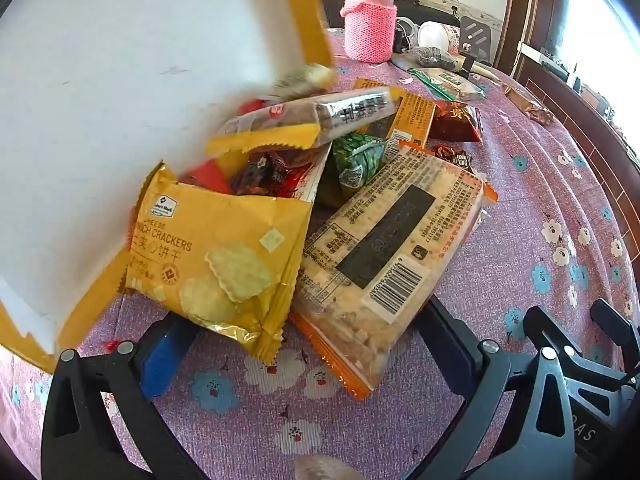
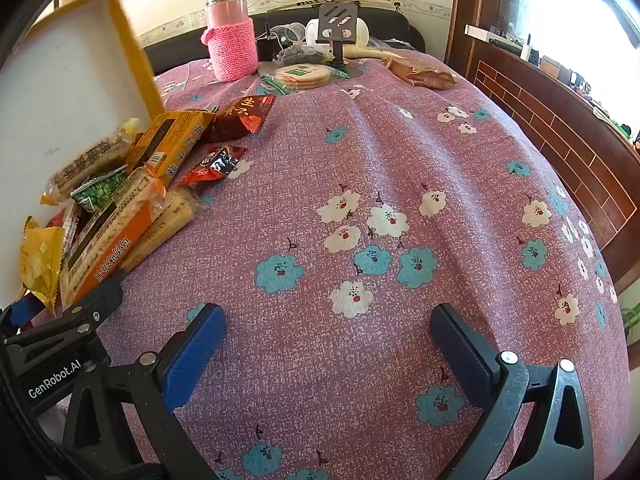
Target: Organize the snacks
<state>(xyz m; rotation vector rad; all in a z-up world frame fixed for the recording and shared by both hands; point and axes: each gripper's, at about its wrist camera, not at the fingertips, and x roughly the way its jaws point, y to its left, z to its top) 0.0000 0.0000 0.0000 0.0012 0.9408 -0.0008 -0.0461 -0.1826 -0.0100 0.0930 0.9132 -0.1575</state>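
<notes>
A heap of snack packs lies on the pink flowered cloth (image 2: pixel 360 152) against a tilted white box with a yellow rim (image 1: pixel 100 100) (image 2: pixel 68 80). In front are a yellow cheese crackers pack (image 1: pixel 216 264) and a clear orange-edged crisp pack (image 1: pixel 392 248). Behind them sit a green pack (image 1: pixel 356 158), a long orange pack (image 2: pixel 172 140) and a brown-red pack (image 2: pixel 244 118). My left gripper (image 1: pixel 308 344) is open at the heap's near edge, and the two front packs overlap its fingertips. To the right of the heap, my right gripper (image 2: pixel 328 344) is open over bare cloth.
At the far end stand a pink flask in a knitted sleeve (image 2: pixel 232 36), a dark phone stand (image 2: pixel 338 28), a pack of round crackers (image 2: pixel 300 76) and a brown pack (image 2: pixel 424 74). A brick-patterned wooden panel (image 2: pixel 560 140) borders the right side.
</notes>
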